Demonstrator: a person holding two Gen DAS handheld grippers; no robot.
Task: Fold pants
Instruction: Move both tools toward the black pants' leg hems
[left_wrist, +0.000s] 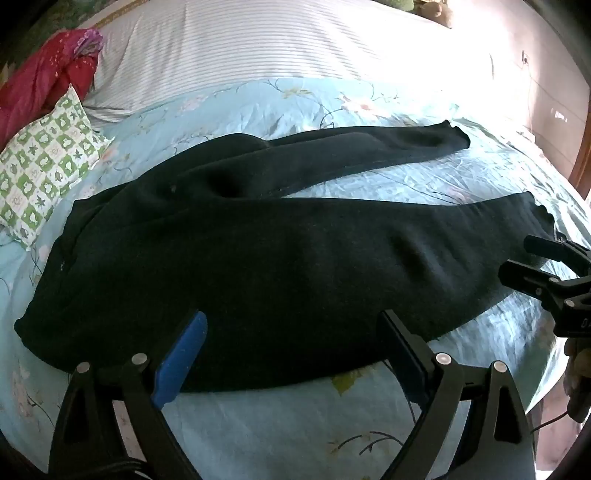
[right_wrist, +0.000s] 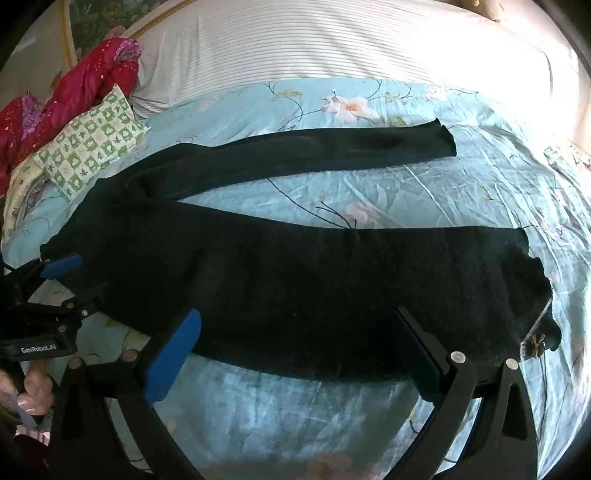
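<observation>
Green-checked pillow (left_wrist: 48, 162) touches pants (left_wrist: 258, 258).

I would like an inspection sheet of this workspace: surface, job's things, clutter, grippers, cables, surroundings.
Surface: bed with light blue floral sheet, wrinkled.
Job's things: black pants lying flat, unfolded, legs spread apart in a V.
Clutter: green checked pillow beside the waistband; red quilt behind it; striped white bedding further back.
Grippers: left gripper open, empty, over the near edge of the pants; right gripper open, empty, by the near leg.
Cables: thin cord at the right edge.
Surroundings: bright, overexposed at the right.
</observation>
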